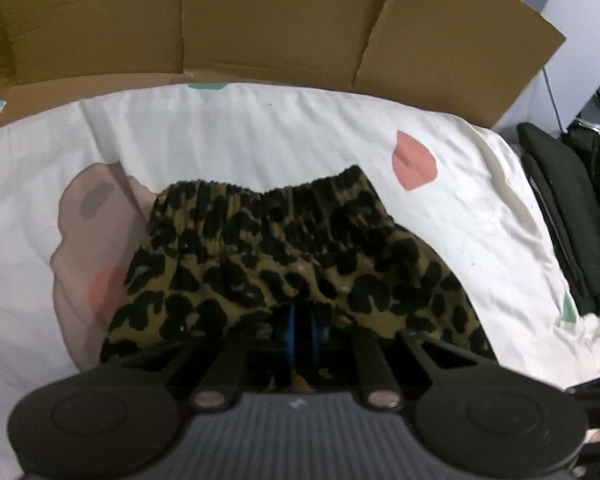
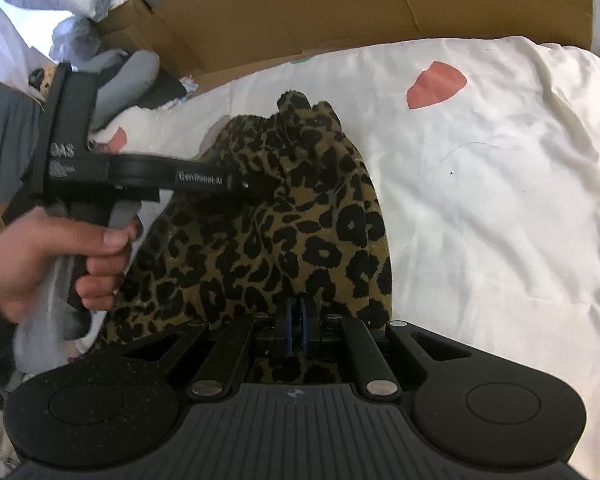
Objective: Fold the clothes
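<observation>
Leopard-print shorts [image 1: 292, 256], brown with black spots and made of soft ribbed cloth, lie on a white bed sheet [image 1: 260, 128] with pink and green shapes on it. In the left wrist view the stretchy waistband is at the far end, and the near edge of the shorts comes right up to the left gripper [image 1: 302, 330]. Its blue pads [image 1: 292, 330] are almost together with the near edge of the cloth pinched between them, so the jaws are clenched on the shorts. A sheet of brown cardboard [image 1: 260, 20] stands up behind the bed. A black bag [image 1: 572, 216] sits at the right side of the bed.

In the right wrist view the shorts are bunched up into a hump in the middle of the sheet. The right gripper [image 2: 297, 322] has its blue pads [image 2: 304, 320] close together, grasping the near edge of the shorts. The left gripper comes in from the left side, and its black arm reaches onto the cloth. A person's hand [image 2: 48, 256] holds its grey handle. Behind it, next to the cardboard, is a pile of grey and white clothes [image 2: 112, 60].
</observation>
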The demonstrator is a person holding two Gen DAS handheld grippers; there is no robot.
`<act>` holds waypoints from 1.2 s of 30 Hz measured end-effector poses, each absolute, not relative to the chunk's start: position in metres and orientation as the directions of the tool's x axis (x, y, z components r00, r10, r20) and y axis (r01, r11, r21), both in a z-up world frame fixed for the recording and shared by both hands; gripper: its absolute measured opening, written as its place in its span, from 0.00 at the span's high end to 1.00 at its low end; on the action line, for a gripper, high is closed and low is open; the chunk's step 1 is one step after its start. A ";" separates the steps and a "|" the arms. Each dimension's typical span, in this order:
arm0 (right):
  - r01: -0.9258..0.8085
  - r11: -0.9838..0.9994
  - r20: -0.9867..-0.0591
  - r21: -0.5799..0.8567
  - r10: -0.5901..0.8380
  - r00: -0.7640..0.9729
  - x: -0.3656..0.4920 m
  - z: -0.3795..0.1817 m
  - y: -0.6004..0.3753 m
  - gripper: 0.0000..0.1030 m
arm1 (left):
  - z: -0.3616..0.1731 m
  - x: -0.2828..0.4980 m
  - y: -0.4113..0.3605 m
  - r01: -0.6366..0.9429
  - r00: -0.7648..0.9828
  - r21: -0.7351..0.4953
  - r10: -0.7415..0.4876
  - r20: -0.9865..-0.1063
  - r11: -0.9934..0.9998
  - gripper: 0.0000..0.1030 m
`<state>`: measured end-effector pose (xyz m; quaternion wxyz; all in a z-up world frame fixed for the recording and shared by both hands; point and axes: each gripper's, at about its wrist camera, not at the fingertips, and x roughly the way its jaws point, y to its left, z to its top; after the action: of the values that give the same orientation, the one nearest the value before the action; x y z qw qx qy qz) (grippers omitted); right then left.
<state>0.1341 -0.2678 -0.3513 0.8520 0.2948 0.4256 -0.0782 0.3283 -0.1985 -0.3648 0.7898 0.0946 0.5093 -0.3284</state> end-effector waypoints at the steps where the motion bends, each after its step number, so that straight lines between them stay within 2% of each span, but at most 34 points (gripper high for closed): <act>1: 0.391 0.820 -0.782 0.417 0.105 0.615 0.135 -0.353 -0.268 0.96 | -0.362 0.328 -0.198 0.622 0.262 -0.182 -0.421 -0.868 0.761 0.90; 13: 0.448 0.803 -0.803 0.393 0.063 0.592 0.118 -0.361 -0.277 0.96 | -0.306 0.319 -0.150 0.635 0.281 -0.145 -0.402 -0.871 0.759 0.90; 18: 0.443 0.807 -0.787 0.390 0.042 0.616 0.118 -0.347 -0.279 0.96 | -0.316 0.315 -0.129 0.611 0.290 -0.144 -0.389 -0.875 0.778 0.89; 23: 0.392 0.822 -0.766 0.413 0.081 0.637 0.121 -0.342 -0.271 0.96 | -0.352 0.317 -0.111 0.537 0.298 -0.182 -0.387 -0.873 0.824 0.89; 27: 0.353 0.857 -0.796 0.376 0.104 0.596 0.129 -0.349 -0.256 0.96 | -0.369 0.317 -0.100 0.492 0.316 -0.230 -0.418 -0.852 0.840 0.89; 31: 0.339 0.889 -0.845 0.308 0.092 0.527 0.136 -0.358 -0.244 0.96 | -0.363 0.315 -0.091 0.477 0.302 -0.256 -0.430 -0.851 0.841 0.88; 34: 0.275 0.933 -0.867 0.233 0.070 0.494 0.135 -0.358 -0.235 0.93 | -0.356 0.310 -0.081 0.472 0.312 -0.249 -0.425 -0.850 0.845 0.80; 36: 0.278 0.938 -0.878 0.208 0.054 0.476 0.135 -0.358 -0.237 0.92 | -0.350 0.305 -0.072 0.469 0.314 -0.251 -0.426 -0.849 0.847 0.79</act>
<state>0.1347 -0.2366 -0.3580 0.8435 0.1636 0.5073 -0.0666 0.3051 -0.0720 -0.3503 0.8104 0.0211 0.5163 -0.2760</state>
